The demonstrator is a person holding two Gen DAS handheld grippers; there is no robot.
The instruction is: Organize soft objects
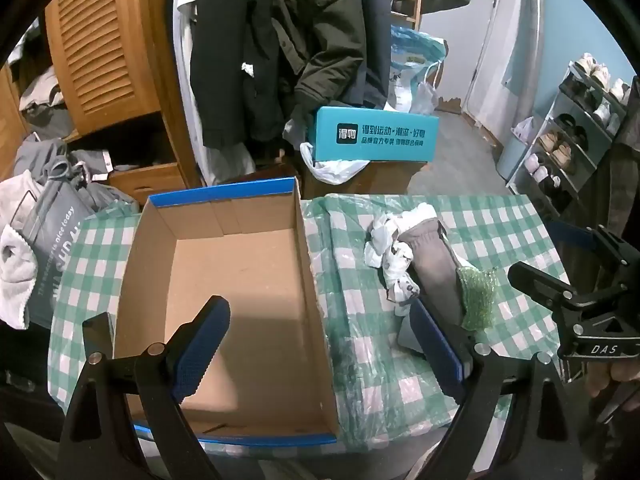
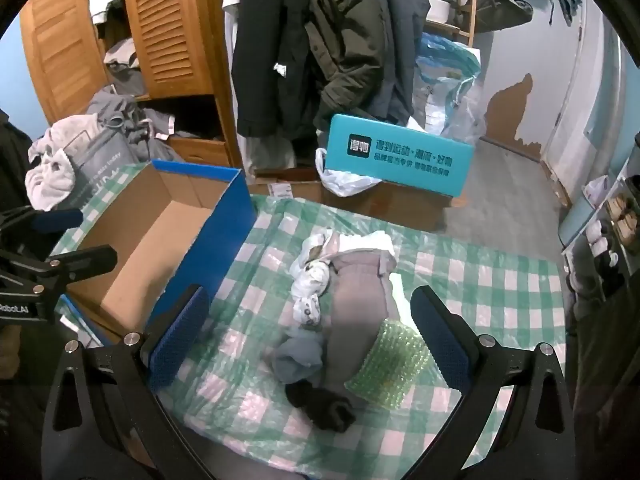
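box (image 1: 224,320): open cardboard shoebox at the left of the checked table (image 2: 500,280); nothing inside; the likely home for the soft things
left gripper (image 1: 320,344): jaws spread wide, holding nothing; left finger hangs over the box floor, right finger over the cloth near the pile's edge
pile (image 2: 352,312): right of the box, apart from its blue wall; white patterned cloth (image 2: 310,292), blue-grey cloth (image 2: 300,356), a long brown sock (image 2: 356,320), black sock (image 2: 320,400), green bubble wrap (image 2: 392,364)
long axis: the brown sock runs away from the cameras, near end by the bubble wrap, far end by a white cloth (image 2: 368,242)
right gripper (image 2: 312,332): jaws wide apart, empty; the pile lies straight ahead between its fingers
nearer hand: the right, by my reading; the left sits mostly over the box; a carry would go leftward over the blue wall
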